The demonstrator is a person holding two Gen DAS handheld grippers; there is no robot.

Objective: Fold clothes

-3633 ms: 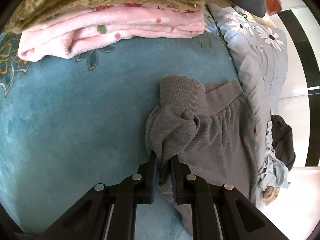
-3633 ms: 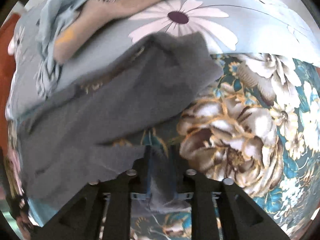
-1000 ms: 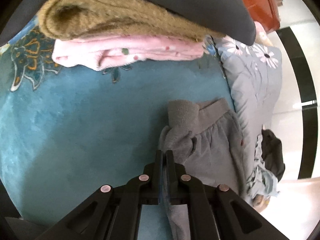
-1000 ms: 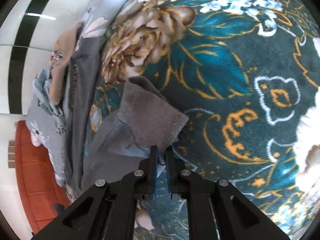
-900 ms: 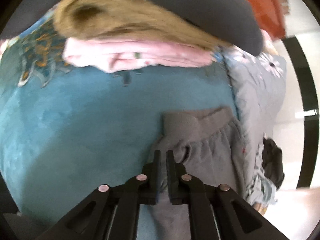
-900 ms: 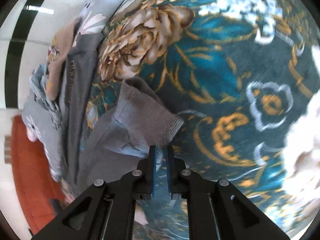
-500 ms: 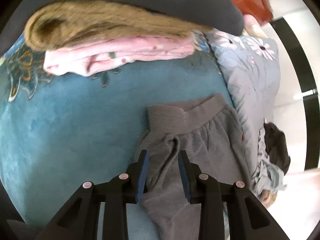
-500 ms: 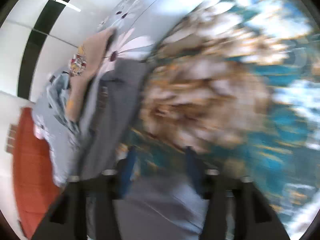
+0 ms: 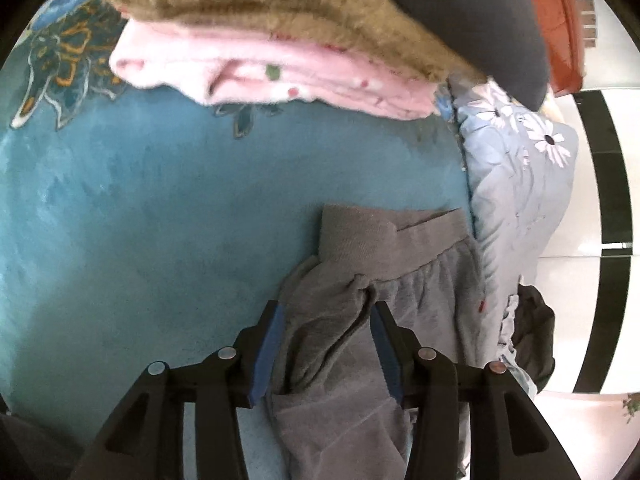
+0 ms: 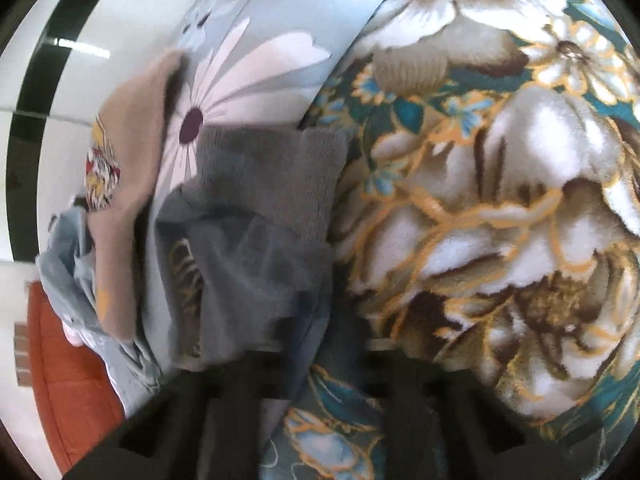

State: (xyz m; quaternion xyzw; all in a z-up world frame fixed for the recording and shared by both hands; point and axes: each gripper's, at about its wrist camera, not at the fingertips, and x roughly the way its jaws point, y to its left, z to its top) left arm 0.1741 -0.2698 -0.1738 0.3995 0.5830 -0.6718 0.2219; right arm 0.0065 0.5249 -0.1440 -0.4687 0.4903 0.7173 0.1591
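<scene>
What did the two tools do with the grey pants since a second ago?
The left tool was pinching the grey pants; its jaws have just been opening, letting go. The right tool let go of the cuff and swung away, blurred here, shut. The folded pink blanket stayed put.

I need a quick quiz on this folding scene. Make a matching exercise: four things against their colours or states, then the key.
Things:
1. grey trousers
2. top garment of the folded pile
3. garment under it
4. left hand-held gripper

Descriptions:
A. pink, folded
B. open, fabric between its pads
C. fuzzy olive-brown
D. lying on the teal blanket, ribbed waistband away from the camera

Pairs: 1-D, 2-C, 3-A, 4-B
</scene>
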